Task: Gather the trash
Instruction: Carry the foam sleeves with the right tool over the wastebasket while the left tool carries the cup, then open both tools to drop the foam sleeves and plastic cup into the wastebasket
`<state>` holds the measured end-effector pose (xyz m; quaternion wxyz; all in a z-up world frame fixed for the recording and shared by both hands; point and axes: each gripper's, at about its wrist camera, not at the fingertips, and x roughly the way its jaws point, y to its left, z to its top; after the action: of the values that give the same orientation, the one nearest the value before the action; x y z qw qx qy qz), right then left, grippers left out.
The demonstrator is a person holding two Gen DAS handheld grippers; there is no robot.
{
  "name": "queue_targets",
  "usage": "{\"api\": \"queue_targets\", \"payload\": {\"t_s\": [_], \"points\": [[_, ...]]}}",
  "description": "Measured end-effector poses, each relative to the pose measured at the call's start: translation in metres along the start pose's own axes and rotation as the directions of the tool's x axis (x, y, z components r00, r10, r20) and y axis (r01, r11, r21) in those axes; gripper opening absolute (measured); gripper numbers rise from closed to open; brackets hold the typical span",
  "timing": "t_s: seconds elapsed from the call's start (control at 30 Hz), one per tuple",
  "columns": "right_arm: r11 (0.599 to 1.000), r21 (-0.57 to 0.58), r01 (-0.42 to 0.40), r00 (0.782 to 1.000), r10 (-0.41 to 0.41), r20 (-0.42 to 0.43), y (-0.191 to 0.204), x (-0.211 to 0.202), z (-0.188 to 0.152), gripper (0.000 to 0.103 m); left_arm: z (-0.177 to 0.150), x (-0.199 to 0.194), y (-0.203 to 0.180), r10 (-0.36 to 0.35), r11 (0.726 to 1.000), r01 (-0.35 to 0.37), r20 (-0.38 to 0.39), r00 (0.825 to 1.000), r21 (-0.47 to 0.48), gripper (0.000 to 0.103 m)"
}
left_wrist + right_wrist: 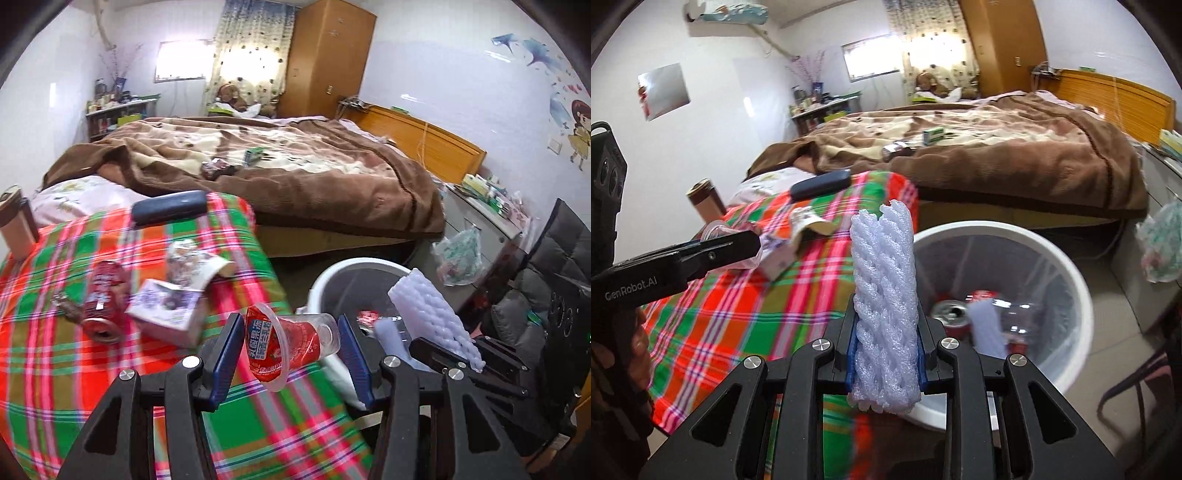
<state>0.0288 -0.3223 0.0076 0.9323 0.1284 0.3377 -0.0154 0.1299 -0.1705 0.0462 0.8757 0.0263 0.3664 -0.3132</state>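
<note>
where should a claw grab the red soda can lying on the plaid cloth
Grip the red can across its round middle, coming down from above. It lies on its side, open end toward the camera, with keys on one side and a small box close on the other.

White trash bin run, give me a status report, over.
Left gripper clamps clear jelly cup with red lid. Right gripper shut on white foam net sleeve. White trash bin ahead, unobstructed.

We see daylight flooding in through the window (181,61) and the curtain (251,62), both blown out white. The room is bright, shadows soft. The plaid cloth (110,369) smears with motion blur near the bottom. Fisheye bending curves the walls, and dark vignette fills the corners.
</note>
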Motion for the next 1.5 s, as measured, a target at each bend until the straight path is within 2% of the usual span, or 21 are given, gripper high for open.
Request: {"api": "queue_targets", "payload": {"t_s": [0.3,0.57,0.7,0.97,1.03,1.07,1.1,1.17,1.5], "points": [[0.995,0.061,0.081,0.997,-0.081,-0.005,-0.031,0.003,0.003,0.024,0.003,0.031,-0.039,-0.075,0.996,0.077,-0.045,0.996,0.035,0.053],[0.987,0.081,0.138,0.989,-0.134,-0.059,-0.053,0.017,0.002,0.025,0.001,0.058,-0.062,-0.113,0.992,0.117,-0.083,0.990,0.049,0.053],[0.983,0.090,0.159,0.985,-0.151,-0.083,-0.063,0.024,0.000,0.025,-0.001,0.075,-0.068,-0.114,0.992,0.119,-0.113,0.987,0.045,0.053],[0.982,0.084,0.171,0.980,-0.160,-0.120,-0.071,0.029,-0.004,0.026,0.001,0.089,-0.068,-0.100,0.993,0.106,-0.126,0.987,0.044,0.053],[0.982,0.078,0.172,0.978,-0.161,-0.135,-0.071,0.031,-0.004,0.028,0.001,0.091,-0.068,-0.098,0.994,0.105,-0.131,0.987,0.043,0.055],[0.982,0.077,0.172,0.977,-0.160,-0.139,-0.071,0.031,-0.004,0.034,0.001,0.092,-0.068,-0.096,0.994,0.102,-0.133,0.986,0.041,0.061],[0.982,0.076,0.173,0.977,-0.161,-0.141,-0.072,0.031,-0.004,0.047,0.000,0.092,-0.068,-0.093,0.994,0.099,-0.134,0.987,0.038,0.066],[0.982,0.077,0.172,0.978,-0.160,-0.136,-0.072,0.030,-0.003,0.060,0.000,0.092,-0.066,-0.093,0.995,0.098,-0.136,0.986,0.032,0.066],[0.978,0.101,0.185,0.977,-0.171,-0.127,-0.073,0.024,-0.005,0.060,-0.001,0.084,-0.059,-0.081,0.996,0.084,-0.126,0.989,0.019,0.067]]}}
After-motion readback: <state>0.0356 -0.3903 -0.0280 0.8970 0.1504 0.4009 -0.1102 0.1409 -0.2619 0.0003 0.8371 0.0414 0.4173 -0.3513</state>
